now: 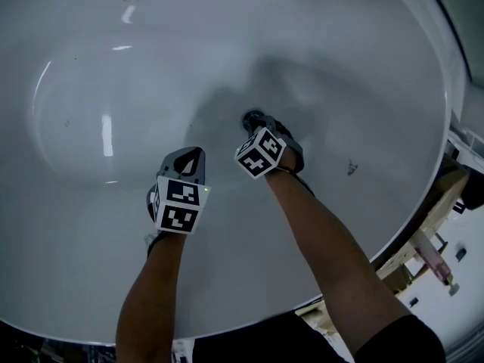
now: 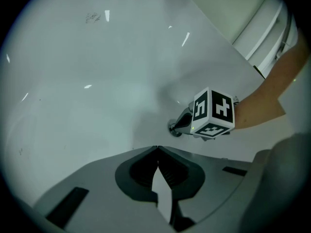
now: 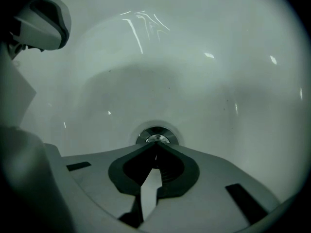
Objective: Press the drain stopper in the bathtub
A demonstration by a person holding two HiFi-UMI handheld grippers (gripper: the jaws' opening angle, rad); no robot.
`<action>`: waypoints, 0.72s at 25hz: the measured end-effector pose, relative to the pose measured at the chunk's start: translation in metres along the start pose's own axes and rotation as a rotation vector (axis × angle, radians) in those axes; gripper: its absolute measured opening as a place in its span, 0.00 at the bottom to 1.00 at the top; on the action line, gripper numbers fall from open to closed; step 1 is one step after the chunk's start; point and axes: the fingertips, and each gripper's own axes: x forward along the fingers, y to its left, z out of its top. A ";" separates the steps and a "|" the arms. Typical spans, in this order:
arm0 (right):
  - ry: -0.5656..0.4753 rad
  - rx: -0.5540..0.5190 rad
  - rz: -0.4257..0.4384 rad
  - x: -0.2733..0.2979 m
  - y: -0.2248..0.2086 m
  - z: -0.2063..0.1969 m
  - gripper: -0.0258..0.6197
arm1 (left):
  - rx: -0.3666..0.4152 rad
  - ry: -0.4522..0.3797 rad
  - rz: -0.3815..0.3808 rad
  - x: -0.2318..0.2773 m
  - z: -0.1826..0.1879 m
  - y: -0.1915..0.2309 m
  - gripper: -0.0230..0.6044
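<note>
The round metal drain stopper (image 3: pixel 156 135) sits in the floor of the white bathtub (image 1: pixel 318 44). My right gripper (image 3: pixel 156 143) is shut, its joined tips right at the stopper's near rim, touching or just above it. In the head view the stopper (image 1: pixel 250 117) peeks out just beyond the right gripper (image 1: pixel 255 125). The left gripper view shows the stopper (image 2: pixel 174 128) under the right gripper's tips (image 2: pixel 178 126). My left gripper (image 2: pixel 157 147) is shut and empty, held above the tub floor to the left (image 1: pixel 194 153).
The tub's curved walls rise all round; its rim (image 1: pixel 456 89) runs along the right. Beyond the rim on the right lie wooden and white pieces (image 1: pixel 435 252) on the floor. A small dark mark (image 1: pixel 352 169) shows on the tub wall.
</note>
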 end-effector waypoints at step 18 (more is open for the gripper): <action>-0.130 0.268 0.089 -0.151 -0.015 0.012 0.06 | -0.089 0.008 0.071 -0.140 0.006 -0.013 0.06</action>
